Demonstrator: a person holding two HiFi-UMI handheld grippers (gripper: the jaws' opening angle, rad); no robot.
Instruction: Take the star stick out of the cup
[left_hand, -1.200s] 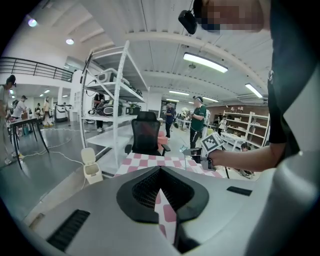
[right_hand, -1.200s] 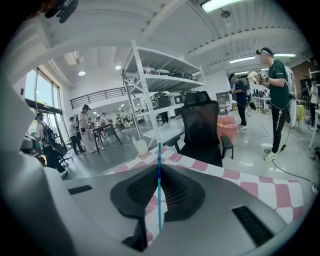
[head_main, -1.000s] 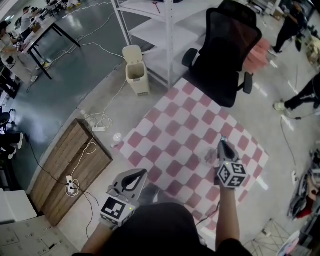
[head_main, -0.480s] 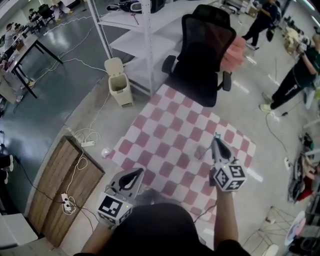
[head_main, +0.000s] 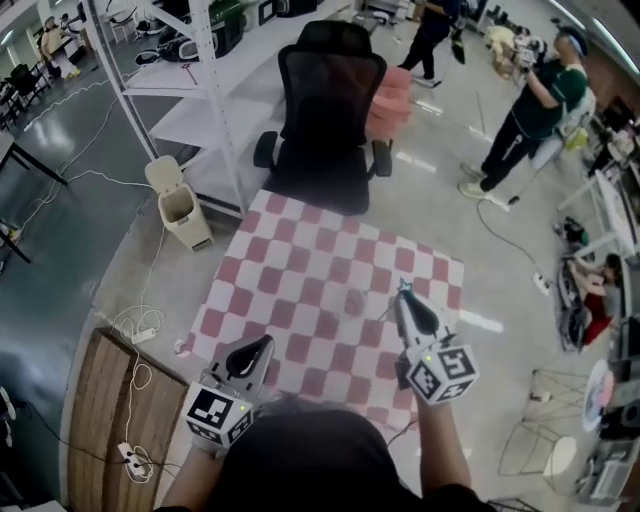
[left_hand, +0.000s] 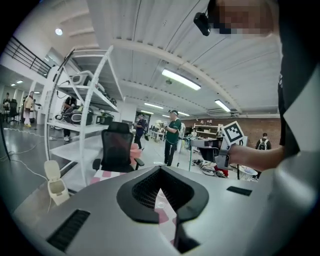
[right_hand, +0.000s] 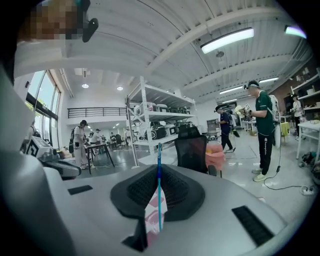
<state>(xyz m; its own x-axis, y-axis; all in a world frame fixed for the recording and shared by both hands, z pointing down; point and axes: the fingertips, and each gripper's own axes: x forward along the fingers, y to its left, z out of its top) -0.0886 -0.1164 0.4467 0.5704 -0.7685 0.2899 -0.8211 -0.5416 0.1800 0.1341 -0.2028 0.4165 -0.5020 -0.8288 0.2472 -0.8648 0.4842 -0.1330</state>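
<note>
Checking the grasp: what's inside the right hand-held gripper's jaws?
A thin blue stick, pinched upright in the right hand-held gripper. Its lower end is covered by the jaws.

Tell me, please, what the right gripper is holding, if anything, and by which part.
The right gripper holds the thin blue star stick by its shaft; one end pokes past the fingers.

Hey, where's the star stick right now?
In the right gripper view, the star stick stands upright, clamped between the right gripper's shut jaws. In the head view, that gripper hangs at right over the checkered mat.
</note>
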